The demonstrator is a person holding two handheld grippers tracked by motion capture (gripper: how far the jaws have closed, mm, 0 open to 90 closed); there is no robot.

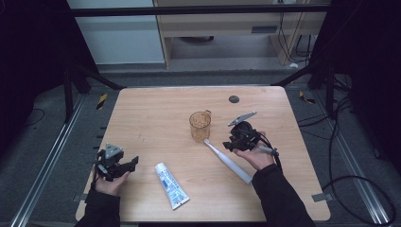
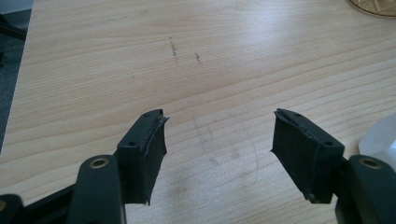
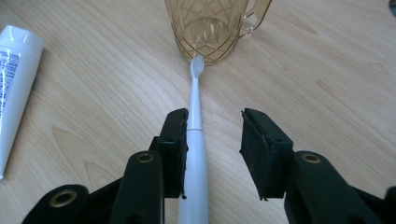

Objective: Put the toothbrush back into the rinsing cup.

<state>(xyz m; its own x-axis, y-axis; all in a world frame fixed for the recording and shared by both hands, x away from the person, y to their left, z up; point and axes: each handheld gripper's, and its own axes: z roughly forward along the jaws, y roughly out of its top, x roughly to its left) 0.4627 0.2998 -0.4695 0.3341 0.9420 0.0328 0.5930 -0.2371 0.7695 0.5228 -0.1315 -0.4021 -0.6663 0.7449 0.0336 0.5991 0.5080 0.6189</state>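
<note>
Beside the cup (image 3: 215,28), the right gripper (image 3: 212,140) gapes off-centre over the toothbrush (image 3: 193,154) — closing could nudge it away; left gripper (image 2: 219,144) released, empty.

- I see blue print on the white toothpaste tube (image 1: 172,186); in the high view it is too small to read.
- Right gripper view: same tube (image 3: 14,79) at the frame edge, print blurred, no word legible.
- I find no other legible text, number or sign.
</note>
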